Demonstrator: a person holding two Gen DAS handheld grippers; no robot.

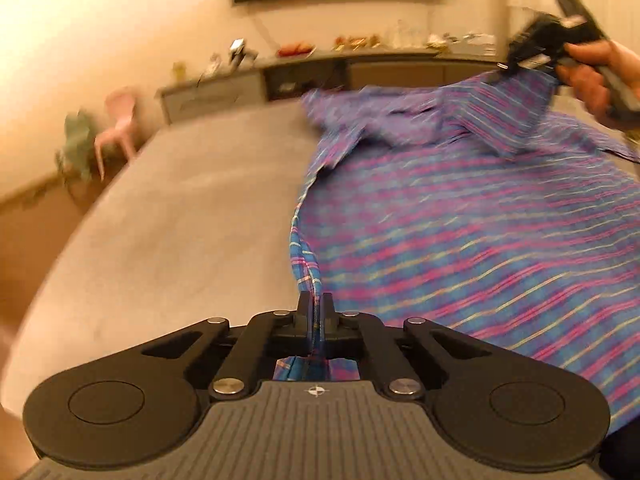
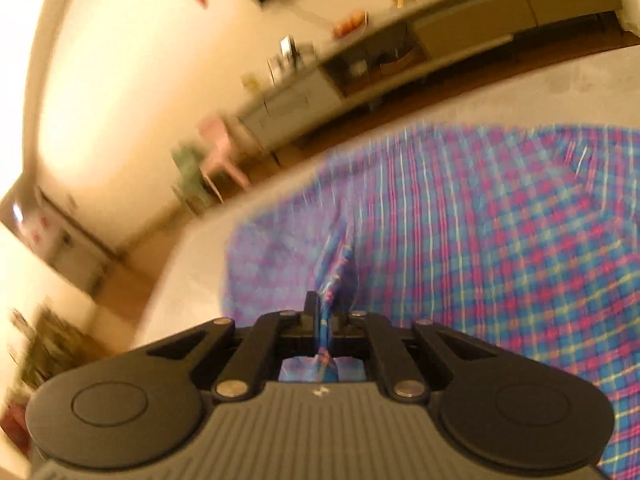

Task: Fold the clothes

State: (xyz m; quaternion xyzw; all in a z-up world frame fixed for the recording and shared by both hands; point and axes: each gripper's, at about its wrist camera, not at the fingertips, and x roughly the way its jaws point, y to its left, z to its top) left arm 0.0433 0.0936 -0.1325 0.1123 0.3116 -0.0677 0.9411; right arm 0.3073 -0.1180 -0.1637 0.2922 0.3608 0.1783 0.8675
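Grey bed (image 1: pixel 168 216) carries your plaid shirt (image 1: pixel 460 220), spread right of the left claw (image 1: pixel 316 308). Both claws pinched shut on shirt edges; right claw (image 2: pixel 325 312) holds the far end. Shirt's long axis runs between them, so fold across it.

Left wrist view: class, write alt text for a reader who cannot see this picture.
The left gripper is shut on the edge of a blue and pink plaid shirt spread over a grey bed. Far right, a hand holds the right gripper, clamped on the shirt's far end.
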